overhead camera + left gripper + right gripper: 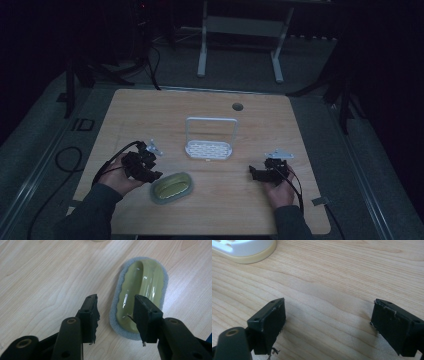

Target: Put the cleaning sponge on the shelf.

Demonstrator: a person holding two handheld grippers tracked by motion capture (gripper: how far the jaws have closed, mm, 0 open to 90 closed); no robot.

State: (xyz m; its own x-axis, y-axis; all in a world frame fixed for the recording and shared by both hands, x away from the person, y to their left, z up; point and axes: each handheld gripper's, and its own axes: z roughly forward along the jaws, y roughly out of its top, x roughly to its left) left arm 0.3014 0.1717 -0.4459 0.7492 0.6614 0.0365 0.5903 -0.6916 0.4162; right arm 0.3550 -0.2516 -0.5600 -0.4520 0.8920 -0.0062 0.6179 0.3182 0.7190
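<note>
Left gripper (115,315): jaws partly apart, nothing clamped. In the left gripper view the near end of the sponge (140,295) sits behind the gap between them; one jaw stands over bare wood just beside the sponge's grey foam rim, the other overlaps its glossy yellow-green top. Whether a pad touches the sponge cannot be told.

Right gripper (328,322): jaws wide apart, bare wood grain between them. At the top left corner of the right gripper view lies a rounded edge of the white rack (244,247) on a cream base.

High view: the sponge (171,186) lies flat on the tabletop (150,107), near its front edge and left of centre, directly beside the left gripper (150,172). The white rack (210,145) stands near the middle, its tall hoop handle upright; that handle is seen from this view alone. The right gripper (257,172) rests at the right, well apart from sponge and rack. Each gripper sits in a hand, with a cable trailing off
</note>
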